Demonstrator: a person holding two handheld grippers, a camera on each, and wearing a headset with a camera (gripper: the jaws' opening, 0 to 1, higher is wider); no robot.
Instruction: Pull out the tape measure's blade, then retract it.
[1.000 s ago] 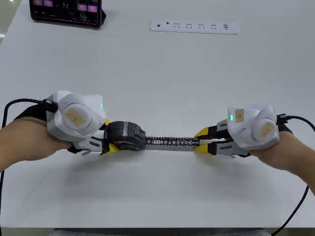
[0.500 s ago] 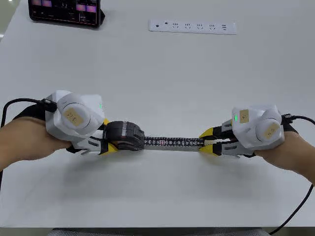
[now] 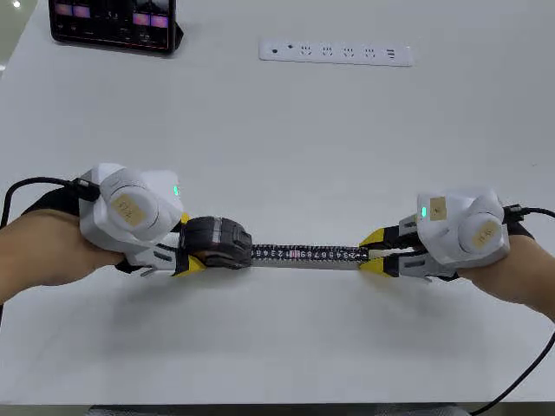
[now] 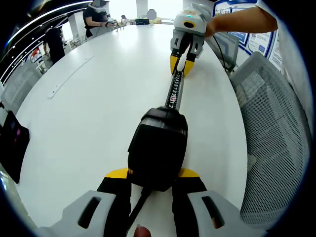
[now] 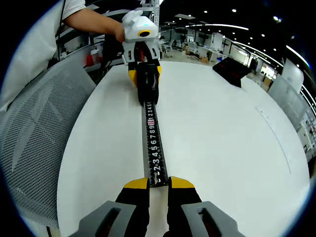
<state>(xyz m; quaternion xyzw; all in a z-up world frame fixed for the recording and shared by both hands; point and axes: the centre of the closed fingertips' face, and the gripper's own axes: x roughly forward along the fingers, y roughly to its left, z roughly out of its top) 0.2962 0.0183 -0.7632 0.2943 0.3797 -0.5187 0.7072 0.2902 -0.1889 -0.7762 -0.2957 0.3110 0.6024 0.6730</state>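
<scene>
A black tape measure case [image 3: 217, 242] rests on the white table, held between the yellow-tipped jaws of my left gripper [image 3: 186, 247]. Its dark numbered blade [image 3: 305, 255] stretches rightward, level over the table, to my right gripper [image 3: 373, 250], which is shut on the blade's end. In the left gripper view the case [image 4: 158, 148] sits close between the jaws and the blade [image 4: 175, 91] runs away to the right gripper [image 4: 181, 63]. The right gripper view has the blade [image 5: 154, 148] leading from the right gripper [image 5: 158, 185] up to the case [image 5: 147, 81].
A white power strip [image 3: 335, 52] lies at the far side of the table. A dark tablet-like device [image 3: 114, 22] stands at the far left. Cables trail from both grippers. A mesh chair [image 4: 269, 133] stands beside the table's edge.
My right gripper has moved further right with the blade's end, so more blade is drawn out of the case. The left gripper and case have stayed about where they were.
</scene>
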